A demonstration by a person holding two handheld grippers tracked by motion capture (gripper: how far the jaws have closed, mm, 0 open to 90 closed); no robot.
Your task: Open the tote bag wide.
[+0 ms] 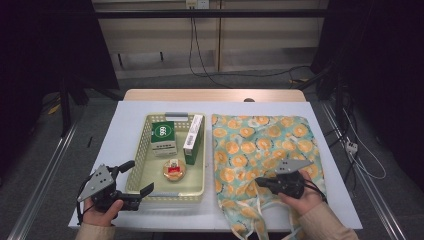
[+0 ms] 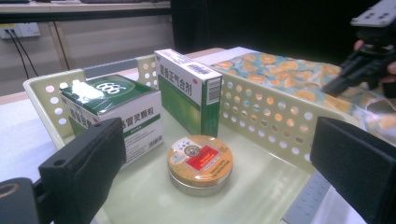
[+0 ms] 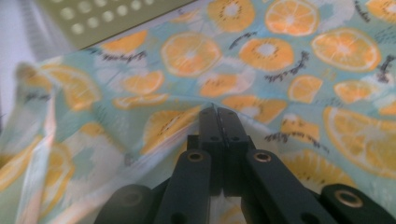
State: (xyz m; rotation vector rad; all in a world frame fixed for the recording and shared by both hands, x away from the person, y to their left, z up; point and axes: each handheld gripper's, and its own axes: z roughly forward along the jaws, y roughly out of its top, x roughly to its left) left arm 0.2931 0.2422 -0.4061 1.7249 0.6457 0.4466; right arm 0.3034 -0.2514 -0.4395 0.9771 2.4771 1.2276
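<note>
A cloth bag [image 1: 265,150] printed with orange slices on pale turquoise is lying flat across the right half of the white tabletop [image 1: 125,130], its strings trailing off the near edge. The right gripper [image 1: 261,182] is pinching a fold of that fabric near the bag's near-left edge, jaws closed tight on it so the cloth is puckering upward. Beside the bag, the left gripper [image 1: 136,179] is hovering at the near-left corner of the pale green basket [image 1: 150,192], jaws spread wide and holding nothing.
</note>
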